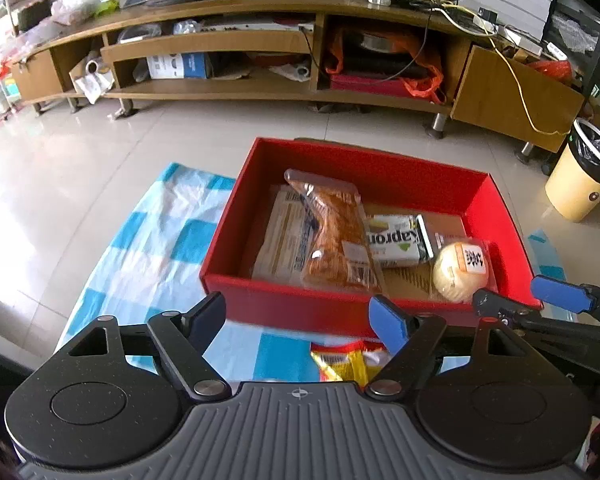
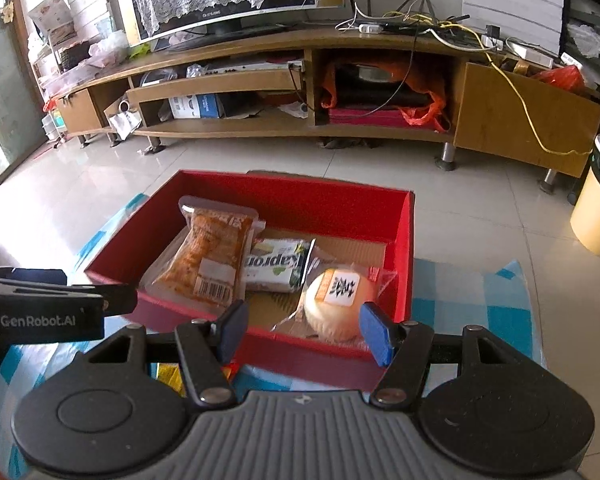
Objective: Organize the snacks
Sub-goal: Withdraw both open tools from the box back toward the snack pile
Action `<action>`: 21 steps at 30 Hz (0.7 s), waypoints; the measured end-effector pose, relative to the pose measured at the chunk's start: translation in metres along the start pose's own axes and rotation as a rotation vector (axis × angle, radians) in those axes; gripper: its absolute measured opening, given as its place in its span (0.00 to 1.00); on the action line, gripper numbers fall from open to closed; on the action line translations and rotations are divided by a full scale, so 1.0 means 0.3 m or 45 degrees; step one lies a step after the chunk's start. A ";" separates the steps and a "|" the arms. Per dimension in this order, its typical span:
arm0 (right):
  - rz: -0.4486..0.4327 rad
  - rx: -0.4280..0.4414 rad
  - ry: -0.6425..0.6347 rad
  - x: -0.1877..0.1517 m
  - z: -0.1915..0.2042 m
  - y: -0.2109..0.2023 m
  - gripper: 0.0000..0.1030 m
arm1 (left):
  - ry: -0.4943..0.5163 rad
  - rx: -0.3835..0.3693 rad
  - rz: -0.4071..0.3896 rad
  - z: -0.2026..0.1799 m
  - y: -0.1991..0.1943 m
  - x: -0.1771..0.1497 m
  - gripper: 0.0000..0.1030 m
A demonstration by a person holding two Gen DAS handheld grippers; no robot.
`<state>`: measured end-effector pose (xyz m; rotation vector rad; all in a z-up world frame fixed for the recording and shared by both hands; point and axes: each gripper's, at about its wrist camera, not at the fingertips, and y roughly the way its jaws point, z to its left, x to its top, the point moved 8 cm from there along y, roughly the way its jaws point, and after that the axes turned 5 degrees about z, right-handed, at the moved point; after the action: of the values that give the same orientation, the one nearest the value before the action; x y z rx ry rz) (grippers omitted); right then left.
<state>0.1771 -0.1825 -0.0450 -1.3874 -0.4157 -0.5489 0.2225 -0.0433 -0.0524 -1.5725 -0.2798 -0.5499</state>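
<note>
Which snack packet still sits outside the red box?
The yellow-and-red packet, lying on the checked cloth in front of the red box. The bread packet, green-and-white pack and round bun are all inside it.

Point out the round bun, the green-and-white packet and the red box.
round bun (image 2: 332,312), right wrist view, on its pale top.
green-and-white packet (image 2: 274,270), right wrist view, on its printed face.
red box (image 1: 300,304), left wrist view, on its near wall.
</note>
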 end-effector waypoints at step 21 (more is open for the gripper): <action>0.081 0.052 -0.040 -0.175 0.081 -0.072 0.57 | -0.042 0.005 0.077 0.097 -0.072 -0.205 0.83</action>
<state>0.1231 -0.1541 -0.0547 -1.3665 -0.4048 -0.4651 0.1645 -0.0035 -0.0646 -1.5826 -0.2571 -0.4762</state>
